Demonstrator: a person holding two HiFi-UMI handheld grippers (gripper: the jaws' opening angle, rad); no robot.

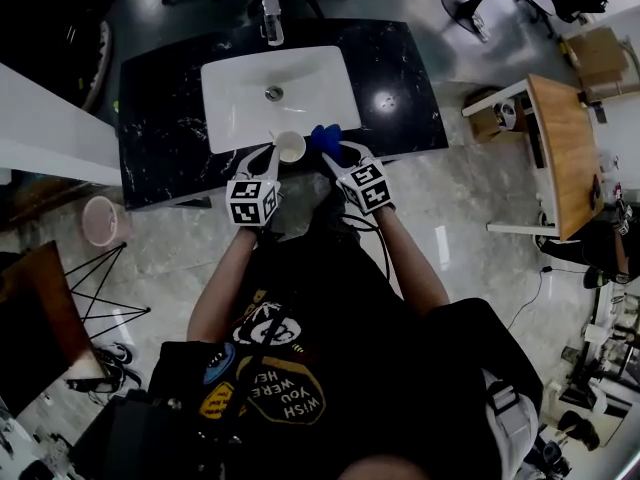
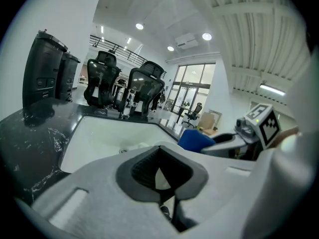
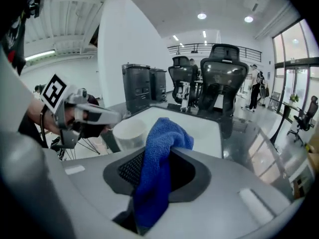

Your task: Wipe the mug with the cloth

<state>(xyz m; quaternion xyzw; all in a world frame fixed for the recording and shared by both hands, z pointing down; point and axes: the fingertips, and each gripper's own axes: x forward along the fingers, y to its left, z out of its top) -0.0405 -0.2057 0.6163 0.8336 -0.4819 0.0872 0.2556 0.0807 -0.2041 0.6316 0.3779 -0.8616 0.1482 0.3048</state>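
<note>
Found white ceramic mug [image 1: 290, 146] gripped in left tongs [image 1: 273, 152] at front edge of black marble bench [image 1: 160, 118]. Found blue terry cloth [image 1: 323, 136] pinched in right tongs [image 1: 336, 149], just beside mug.

Left gripper [image 2: 158, 167] clamped on pale mug [image 2: 162, 178], blue cloth [image 2: 195, 139] just beyond, white sink [image 2: 104, 136], black chairs [image 2: 144, 91] behind

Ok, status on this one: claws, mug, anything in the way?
Left claw shut on mug, at sink front edge. Right claw shut on blue cloth, beside mug; contact unclear. Nothing between them.
</note>
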